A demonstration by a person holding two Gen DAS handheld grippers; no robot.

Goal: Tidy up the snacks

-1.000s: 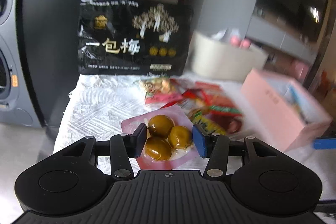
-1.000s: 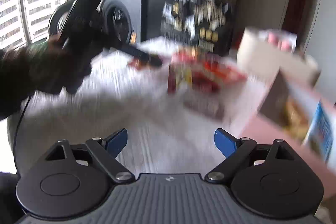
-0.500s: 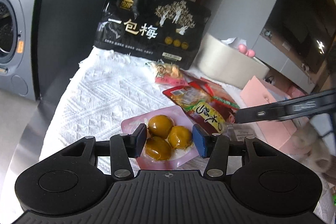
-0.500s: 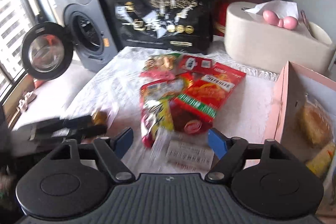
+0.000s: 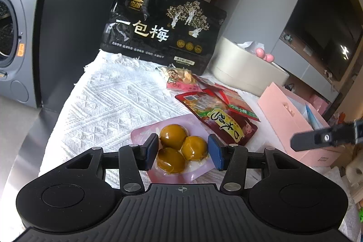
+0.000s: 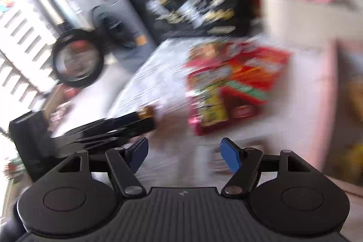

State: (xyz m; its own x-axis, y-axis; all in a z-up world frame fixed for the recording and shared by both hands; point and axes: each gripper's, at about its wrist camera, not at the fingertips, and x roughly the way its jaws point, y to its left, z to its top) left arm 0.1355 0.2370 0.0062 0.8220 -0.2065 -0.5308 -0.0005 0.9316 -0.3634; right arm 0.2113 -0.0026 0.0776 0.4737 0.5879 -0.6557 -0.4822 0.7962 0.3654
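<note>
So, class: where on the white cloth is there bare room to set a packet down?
The bare stretch of the white cloth lies left of the egg packet, below the black bag. It is crowded on the right: red packets overlap up to the pink box.

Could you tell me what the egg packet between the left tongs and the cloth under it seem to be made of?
Egg packet: glossy clear plastic film on a pink backing, judging by its highlights. White cloth: woven textile, probably cotton, matte, with raised diamond texture and a frayed fringe.
</note>
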